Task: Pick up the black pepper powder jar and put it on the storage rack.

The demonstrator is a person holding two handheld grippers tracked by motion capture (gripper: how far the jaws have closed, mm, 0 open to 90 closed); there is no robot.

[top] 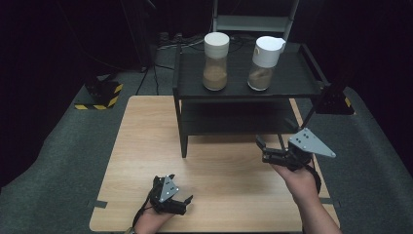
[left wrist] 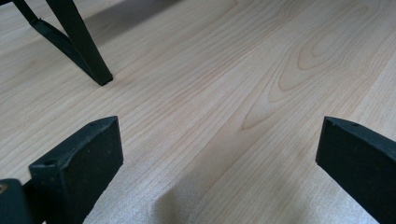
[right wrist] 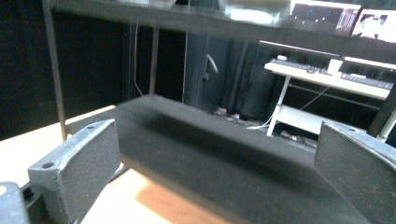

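Observation:
A black two-tier shelf (top: pixel 292 80) stands at the back of the wooden table (top: pixel 146 146). On its top tier are two clear jars of brown powder: one with a round white cap (top: pixel 215 61), one with a white spouted lid (top: pixel 265 63). My right gripper (top: pixel 262 150) hovers open at the lower tier's front right corner, pointing left; its jaws (right wrist: pixel 219 158) face the lower tier (right wrist: pixel 210 154) with nothing between them. My left gripper (top: pixel 175 189) sits low near the table's front edge, open and empty (left wrist: pixel 219 154), with a shelf leg (left wrist: pixel 88 56) ahead of it.
Black-and-yellow striped bases sit on the grey floor at left (top: pixel 100 95) and right (top: pixel 336 105). A white frame (top: pixel 253 22) stands behind the shelf. A white desk with a keyboard (right wrist: pixel 327 74) lies beyond the shelf. Bare tabletop stretches between the grippers.

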